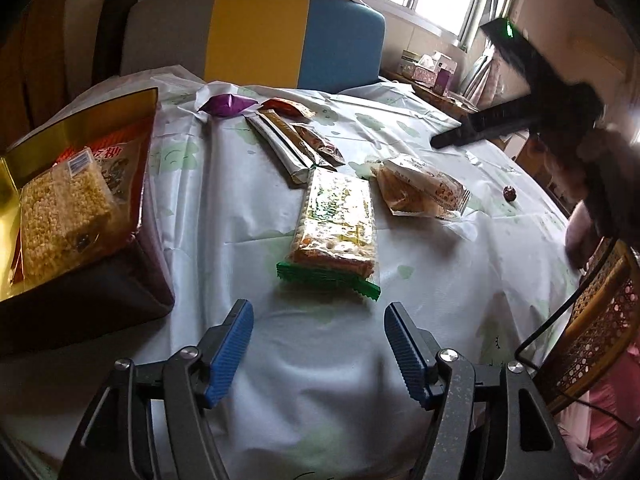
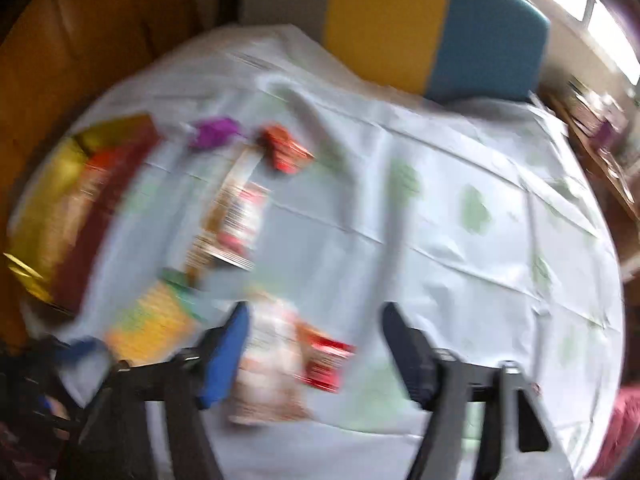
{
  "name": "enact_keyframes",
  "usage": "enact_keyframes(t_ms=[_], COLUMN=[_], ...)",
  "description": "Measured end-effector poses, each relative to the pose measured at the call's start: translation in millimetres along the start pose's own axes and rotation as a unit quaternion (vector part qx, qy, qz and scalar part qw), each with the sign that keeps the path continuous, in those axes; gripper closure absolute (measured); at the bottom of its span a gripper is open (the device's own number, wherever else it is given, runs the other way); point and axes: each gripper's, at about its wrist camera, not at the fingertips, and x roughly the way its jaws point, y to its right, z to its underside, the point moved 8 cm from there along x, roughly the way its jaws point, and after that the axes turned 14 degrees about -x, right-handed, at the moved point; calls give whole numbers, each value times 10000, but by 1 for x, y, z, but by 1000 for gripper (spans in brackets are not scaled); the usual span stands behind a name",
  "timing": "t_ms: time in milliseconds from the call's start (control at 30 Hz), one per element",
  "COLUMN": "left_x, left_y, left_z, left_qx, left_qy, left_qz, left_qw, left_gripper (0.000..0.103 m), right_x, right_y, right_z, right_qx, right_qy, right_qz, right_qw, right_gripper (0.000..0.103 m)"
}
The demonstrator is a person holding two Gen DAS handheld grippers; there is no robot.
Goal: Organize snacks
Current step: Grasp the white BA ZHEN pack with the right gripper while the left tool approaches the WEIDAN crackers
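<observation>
My left gripper is open and empty, low over the tablecloth, just short of a green-edged cracker pack. A gold-lined box at the left holds a puffed-rice bar and a red packet. Further back lie a clear pastry pack, long sachets, a purple wrapper and an orange packet. My right gripper is open and empty above the pastry pack; its view is blurred. It also appears in the left wrist view at the upper right.
A grey, yellow and blue cushion stands behind the table. A small dark round sweet lies at the right. A wicker chair with a cable stands at the right edge. Boxes sit by the window.
</observation>
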Motion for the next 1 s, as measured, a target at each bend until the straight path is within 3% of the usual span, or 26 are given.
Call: enact_keyframes(t_ms=[133, 167, 233, 300, 400, 467, 700, 800, 1000], left_x=[1, 1, 1, 2, 4, 4, 5, 4, 3], left_y=[2, 2, 1, 2, 5, 6, 7, 7, 13], left_z=[1, 1, 2, 3, 3, 3, 4, 2, -6], left_qx=[113, 124, 122, 170, 202, 213, 275, 200, 186], left_qy=[-32, -37, -51, -67, -97, -93, -110, -150, -142], left_qz=[-132, -151, -180, -246, -311, -340, -408, -411, -370], left_qw=[9998, 9998, 9998, 9995, 9993, 9992, 9987, 9988, 9990], left_gripper=[34, 34, 34, 33, 29, 29, 28, 28, 28], right_x=[20, 25, 19, 13, 3, 2, 18, 19, 5], right_y=[23, 27, 27, 26, 6, -9, -37, -43, -12], right_z=[28, 32, 24, 18, 9, 7, 15, 19, 18], right_qx=[697, 791, 780, 887, 509, 92, -690, -937, -394], right_qy=[82, -92, 139, 334, 587, 561, 200, 129, 421], right_qz=[-493, -487, -565, -946, -1310, -1271, -833, -572, -269], right_qw=[9963, 9956, 9953, 9910, 9883, 9903, 9939, 9939, 9980], right_gripper=[52, 52, 52, 52, 49, 42, 41, 67, 70])
